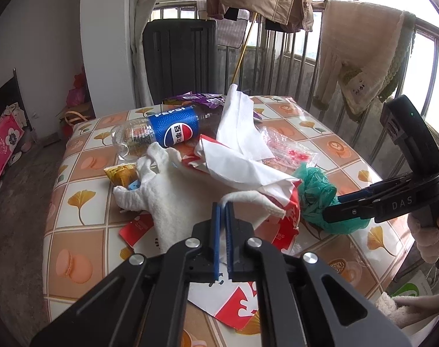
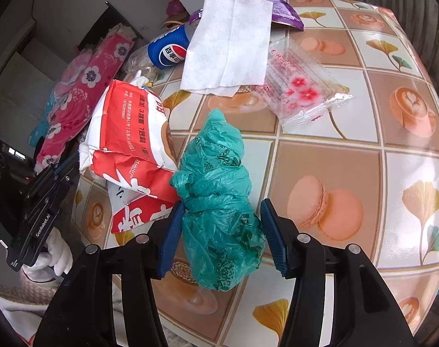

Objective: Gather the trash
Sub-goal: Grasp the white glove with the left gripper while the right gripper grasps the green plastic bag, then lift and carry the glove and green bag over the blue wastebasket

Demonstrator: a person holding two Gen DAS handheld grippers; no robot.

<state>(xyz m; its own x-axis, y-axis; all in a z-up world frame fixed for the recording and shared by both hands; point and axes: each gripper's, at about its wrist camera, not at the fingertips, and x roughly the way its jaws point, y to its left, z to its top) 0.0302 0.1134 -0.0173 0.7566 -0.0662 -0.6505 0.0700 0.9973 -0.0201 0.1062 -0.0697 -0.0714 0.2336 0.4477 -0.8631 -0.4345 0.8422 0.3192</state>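
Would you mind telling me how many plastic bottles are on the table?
1. The Pepsi bottle lies on its side at the far left of the trash pile, partly under the white tissue. Others may be hidden beneath the pile.

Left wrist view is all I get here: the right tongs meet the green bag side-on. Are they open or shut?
Observer: Open. The right tongs straddle the green bag, one pad on each side.
Operator: Are the pads touching it?
Observer: One pad looks pressed against it; the other seems just clear.
Operator: Is anything else caught between them?
Observer: Only the bag, lying on the tablecloth. The red-and-white wrapper stays outside the pads.
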